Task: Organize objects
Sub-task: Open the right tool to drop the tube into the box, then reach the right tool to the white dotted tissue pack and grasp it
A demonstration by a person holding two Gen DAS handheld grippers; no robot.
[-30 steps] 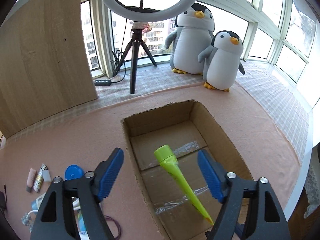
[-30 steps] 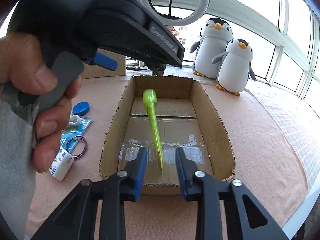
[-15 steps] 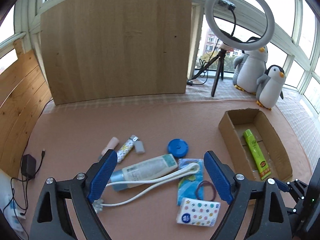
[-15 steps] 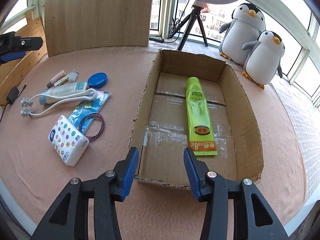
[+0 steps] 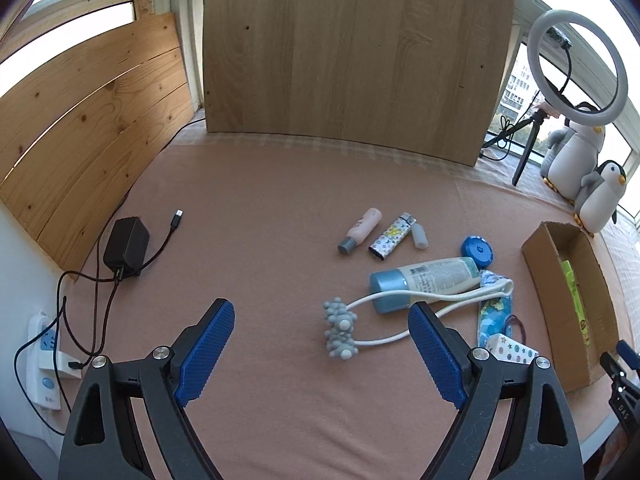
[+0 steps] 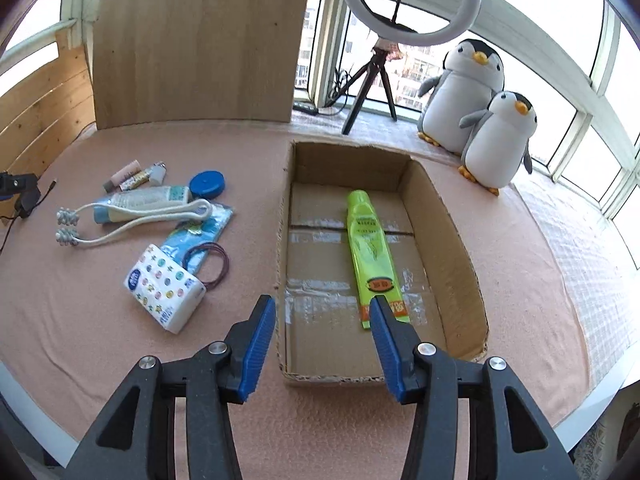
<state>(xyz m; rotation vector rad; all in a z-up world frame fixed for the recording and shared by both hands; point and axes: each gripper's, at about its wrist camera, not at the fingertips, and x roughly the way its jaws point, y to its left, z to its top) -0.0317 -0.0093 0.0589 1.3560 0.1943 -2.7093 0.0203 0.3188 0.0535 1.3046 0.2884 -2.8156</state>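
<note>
A: Where do we stand? Our left gripper [image 5: 320,344] hangs with its jaws spread wide and nothing between them, and our right gripper [image 6: 322,338] is likewise parted and empty, over the near end of the cardboard box [image 6: 454,216].

B: The green tube [image 6: 370,248] lies flat inside the box, just ahead of the right gripper. The rest sits loose on the pink cloth [image 5: 260,216].

A: Just ahead of our left gripper is the roller massager [image 5: 340,330], its white arms draped over the blue-capped lotion tube [image 5: 428,282].

B: So we likely take the massager first. We should close on the white arm behind the rollers and lift straight up, or it may drag the lotion tube along.

A: The tissue pack [image 6: 164,292] lies to the right gripper's left.
</note>
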